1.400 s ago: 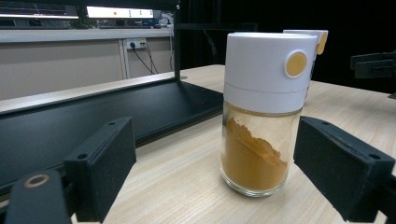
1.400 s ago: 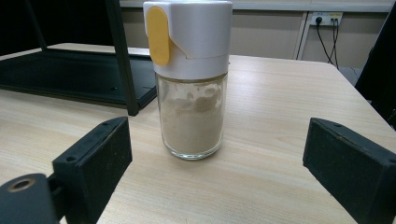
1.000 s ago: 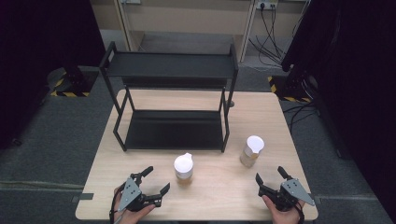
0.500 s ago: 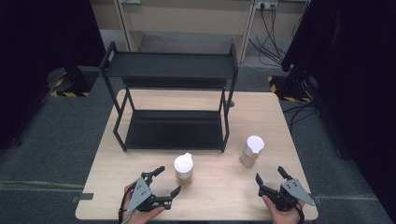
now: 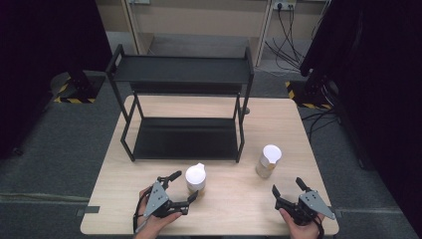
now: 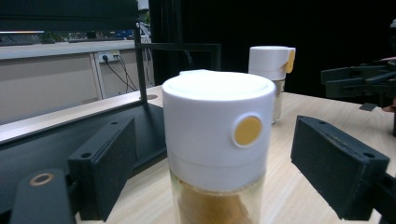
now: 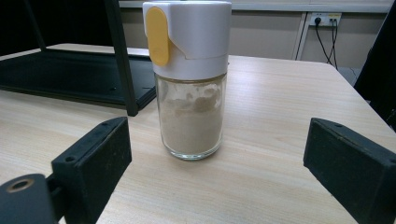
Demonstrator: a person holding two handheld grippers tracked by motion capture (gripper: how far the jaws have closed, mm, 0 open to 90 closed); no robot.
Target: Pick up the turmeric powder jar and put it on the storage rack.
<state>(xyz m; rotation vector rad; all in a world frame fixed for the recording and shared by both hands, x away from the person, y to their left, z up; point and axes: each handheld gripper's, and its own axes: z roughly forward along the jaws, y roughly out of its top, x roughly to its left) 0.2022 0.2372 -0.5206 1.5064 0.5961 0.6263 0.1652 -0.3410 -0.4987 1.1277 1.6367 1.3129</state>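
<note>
straddling the near jar [image 5: 195, 178], left gripper [image 5: 180, 188] jaws apart; right gripper [image 5: 291, 191] wide too, far jar [image 5: 268, 160] at 11. glass slick, prob breakable; grab below cap.

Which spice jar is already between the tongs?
The left jar, holding darker golden powder: the left tongs straddle it. The right jar stands ahead of the right tongs.
</note>
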